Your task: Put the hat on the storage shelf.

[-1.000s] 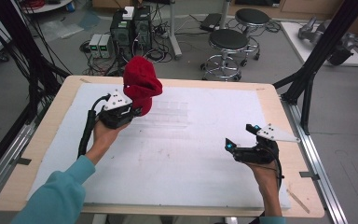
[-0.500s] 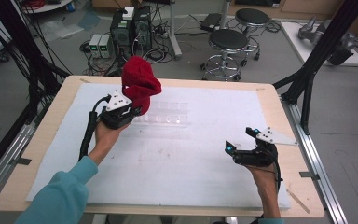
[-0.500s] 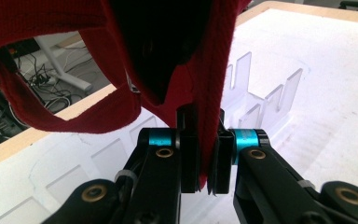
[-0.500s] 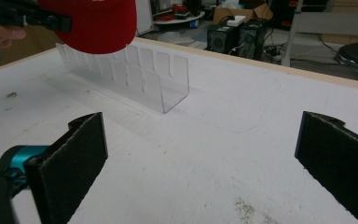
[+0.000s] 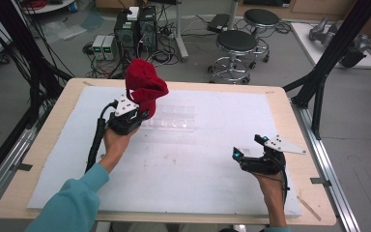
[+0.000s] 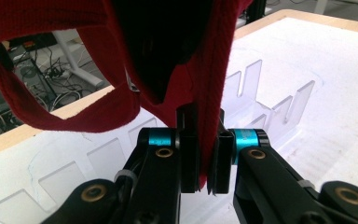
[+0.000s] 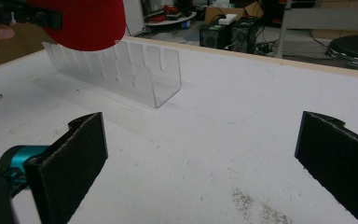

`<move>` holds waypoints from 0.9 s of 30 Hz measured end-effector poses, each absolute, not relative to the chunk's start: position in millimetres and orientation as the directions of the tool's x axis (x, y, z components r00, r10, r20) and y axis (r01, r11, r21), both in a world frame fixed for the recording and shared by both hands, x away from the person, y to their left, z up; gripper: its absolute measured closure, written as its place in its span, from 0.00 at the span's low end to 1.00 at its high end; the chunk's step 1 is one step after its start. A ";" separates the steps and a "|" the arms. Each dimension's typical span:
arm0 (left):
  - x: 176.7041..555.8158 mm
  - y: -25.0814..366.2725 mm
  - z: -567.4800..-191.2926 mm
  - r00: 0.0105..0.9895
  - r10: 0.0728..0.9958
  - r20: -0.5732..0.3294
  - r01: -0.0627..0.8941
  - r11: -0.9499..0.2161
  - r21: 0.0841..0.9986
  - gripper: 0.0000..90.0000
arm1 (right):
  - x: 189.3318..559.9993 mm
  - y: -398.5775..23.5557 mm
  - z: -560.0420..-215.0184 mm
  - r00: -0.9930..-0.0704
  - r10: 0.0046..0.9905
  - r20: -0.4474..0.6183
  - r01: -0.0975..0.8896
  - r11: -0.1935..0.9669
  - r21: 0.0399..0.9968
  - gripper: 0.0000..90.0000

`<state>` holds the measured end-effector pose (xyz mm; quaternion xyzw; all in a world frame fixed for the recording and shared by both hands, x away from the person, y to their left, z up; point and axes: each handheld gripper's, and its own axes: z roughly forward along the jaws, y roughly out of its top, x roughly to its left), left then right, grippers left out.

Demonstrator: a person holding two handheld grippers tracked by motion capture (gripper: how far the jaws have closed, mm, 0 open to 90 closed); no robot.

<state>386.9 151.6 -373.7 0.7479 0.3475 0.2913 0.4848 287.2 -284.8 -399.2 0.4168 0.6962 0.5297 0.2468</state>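
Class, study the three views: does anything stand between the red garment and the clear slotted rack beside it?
Nothing visible does. The left hand-held gripper holds the red garment up, right beside the clear slotted rack, with only bare white table cover around the rack.

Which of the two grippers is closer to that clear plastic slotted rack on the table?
The left. The left gripper, holding a red knitted hat, sits right at the clear slotted rack. The right gripper rests well apart, near the table's front right.
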 end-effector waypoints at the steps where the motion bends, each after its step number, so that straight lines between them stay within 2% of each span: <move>1: 387.0 151.1 -373.9 0.585 0.805 0.097 0.240 -0.286 0.928 0.95 | 287.2 -284.4 -400.8 -0.528 0.843 0.106 0.324 0.084 0.942 0.01; 27: 380.5 139.9 -375.5 0.542 0.834 0.107 0.249 -0.281 0.927 0.95 | 288.6 -282.3 -407.9 -0.514 0.852 0.100 0.330 0.089 0.940 0.01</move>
